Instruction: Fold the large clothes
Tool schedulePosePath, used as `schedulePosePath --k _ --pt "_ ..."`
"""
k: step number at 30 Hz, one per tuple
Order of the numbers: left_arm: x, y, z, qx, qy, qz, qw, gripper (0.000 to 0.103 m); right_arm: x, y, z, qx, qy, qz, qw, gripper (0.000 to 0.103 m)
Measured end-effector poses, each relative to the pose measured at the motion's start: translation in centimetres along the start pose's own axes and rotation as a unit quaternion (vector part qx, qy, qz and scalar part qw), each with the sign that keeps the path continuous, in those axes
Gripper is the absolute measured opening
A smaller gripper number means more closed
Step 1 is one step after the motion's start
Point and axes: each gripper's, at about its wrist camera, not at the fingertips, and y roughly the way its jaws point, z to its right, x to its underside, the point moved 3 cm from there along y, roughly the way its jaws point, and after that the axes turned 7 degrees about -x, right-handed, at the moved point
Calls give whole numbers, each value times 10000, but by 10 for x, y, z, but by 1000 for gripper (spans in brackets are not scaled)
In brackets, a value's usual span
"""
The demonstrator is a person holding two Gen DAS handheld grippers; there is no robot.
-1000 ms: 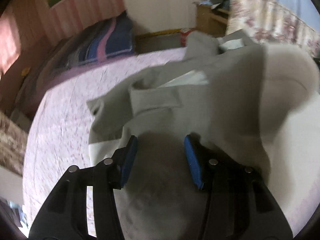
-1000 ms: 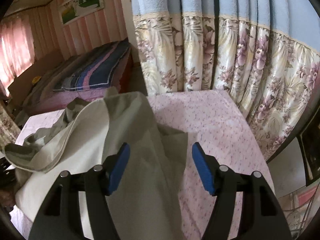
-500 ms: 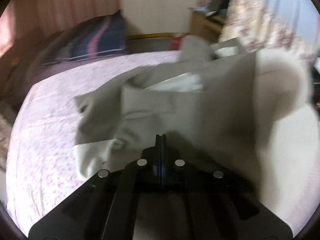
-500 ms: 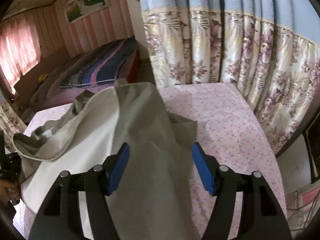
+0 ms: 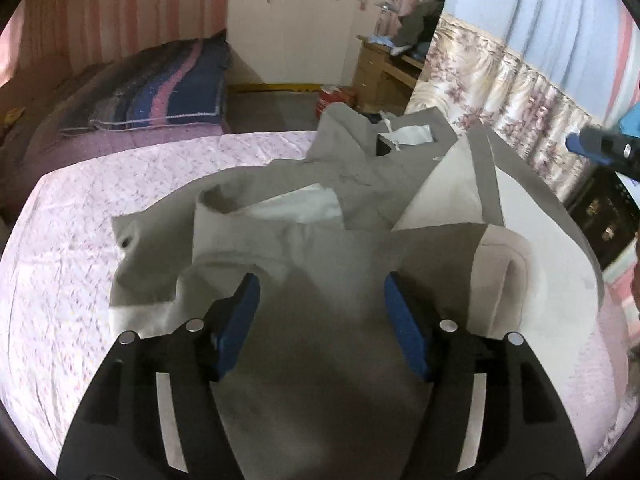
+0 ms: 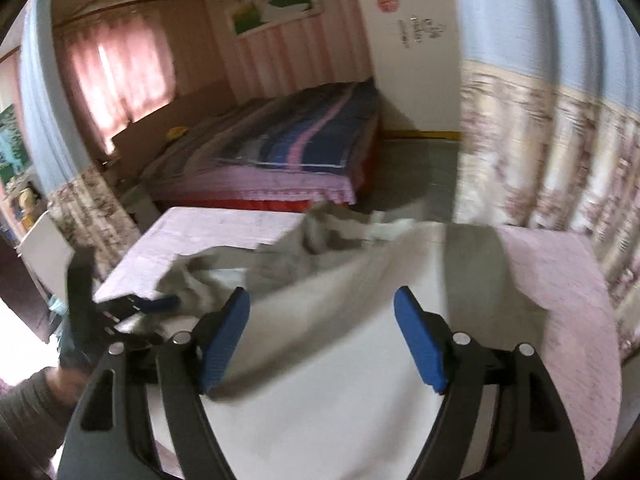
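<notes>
A large grey garment with white lining (image 5: 320,240) lies crumpled on the pink flowered tablecloth (image 5: 72,264). My left gripper (image 5: 322,320) is open just above the near part of the garment, holding nothing. My right gripper (image 6: 322,336) is open over the garment's pale side (image 6: 340,380), also empty. The left gripper shows in the right wrist view (image 6: 132,308) at the left. The right gripper's blue tip shows at the far right of the left wrist view (image 5: 600,146).
A bed with a striped blue and pink blanket (image 5: 160,92) stands beyond the table. Floral curtains (image 6: 540,152) hang at the right. A wooden desk (image 5: 384,68) and a red box (image 5: 336,98) stand by the white wardrobe.
My left gripper shut on the garment half a second ago and has now opened and let go. My right gripper stayed open and swung left, with motion blur.
</notes>
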Motion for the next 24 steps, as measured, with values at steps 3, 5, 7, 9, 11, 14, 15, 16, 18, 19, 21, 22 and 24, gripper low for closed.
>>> schedulePosePath --k 3,5,7,9,11,14,15,16,18,19,21,22,24 --pt "7 -20 -30 -424 -588 39 9974 65 -1 19 -24 -76 -194 -195 9996 77" --pt "12 -45 -66 -651 -937 208 9933 69 2 28 -38 -153 -241 -265 9992 77" --pt "14 -66 -112 -1190 -1032 321 9870 73 3 40 -54 -163 -235 -351 9990 77" --pt "14 -79 -154 -1447 -1053 350 9832 75 3 55 -73 -169 -308 -529 9980 77" --pt "16 -83 -186 -1471 -1163 241 9820 78 2 74 -94 -39 -539 -826 9951 77" --pt "22 -89 -226 -1538 -1328 215 9789 82 2 110 -111 72 -749 -1343 9881 77" --pt "23 -90 -236 -1554 -1375 222 9780 82 4 119 -111 144 -781 -1478 9858 77" --pt "25 -92 -243 -1526 -1426 213 9777 82 7 130 -111 189 -772 -1654 9830 77" --pt "31 -92 -258 -1424 -1573 205 9770 83 17 148 -112 233 -691 -2018 9767 73" --pt "33 -91 -264 -1399 -1633 194 9764 83 23 152 -112 202 -648 -2097 9754 56" --pt "38 -89 -274 -1380 -1710 170 9754 83 32 158 -114 36 -537 -2259 9727 20" --pt "40 -89 -281 -1367 -1764 159 9746 83 33 158 -115 29 -529 -2234 9733 17" --pt "43 -87 -289 -1388 -1825 139 9733 83 30 152 -121 -32 -548 -2040 9774 11"
